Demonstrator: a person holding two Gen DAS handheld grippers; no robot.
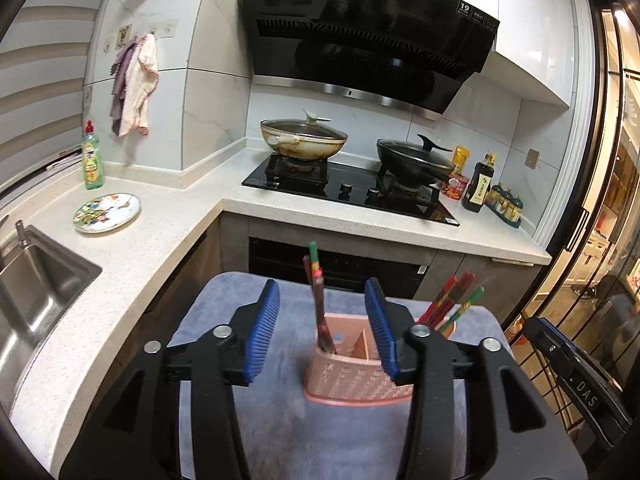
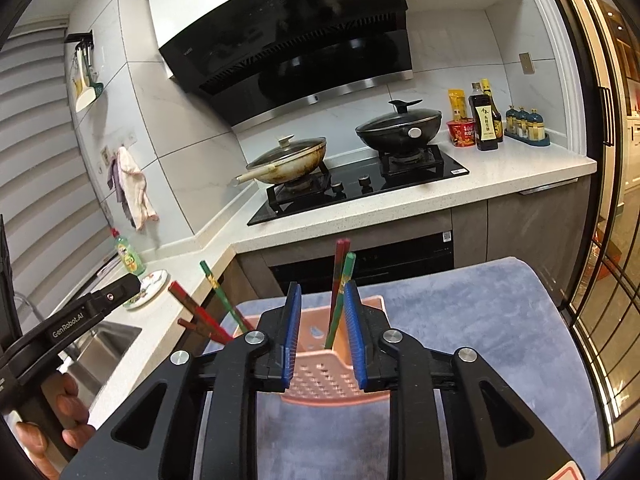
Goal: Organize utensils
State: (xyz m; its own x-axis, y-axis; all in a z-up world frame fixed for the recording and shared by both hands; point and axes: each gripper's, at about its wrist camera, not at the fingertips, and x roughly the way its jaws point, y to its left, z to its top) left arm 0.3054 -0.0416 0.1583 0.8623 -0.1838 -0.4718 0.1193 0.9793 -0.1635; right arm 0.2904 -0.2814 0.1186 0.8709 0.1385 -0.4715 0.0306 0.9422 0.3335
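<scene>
Blue-grey cloth (image 1: 248,420) covers the near surface in a kitchen, and on it stands a pink utensil holder (image 1: 352,376). One bunch of chopsticks (image 1: 320,304) leans in its left compartment, another bunch (image 2: 338,292) in its right. Left gripper (image 1: 323,334) has its blue pads spread, clear of the sticks. Right gripper (image 2: 322,336) is parted too, pinching nothing. Far behind, two lidded woks (image 1: 304,138) sit on the black hob (image 1: 352,192).

Open left gripper (image 1: 322,330) before pink holder (image 1: 352,376) of chopsticks (image 1: 320,312).
</scene>
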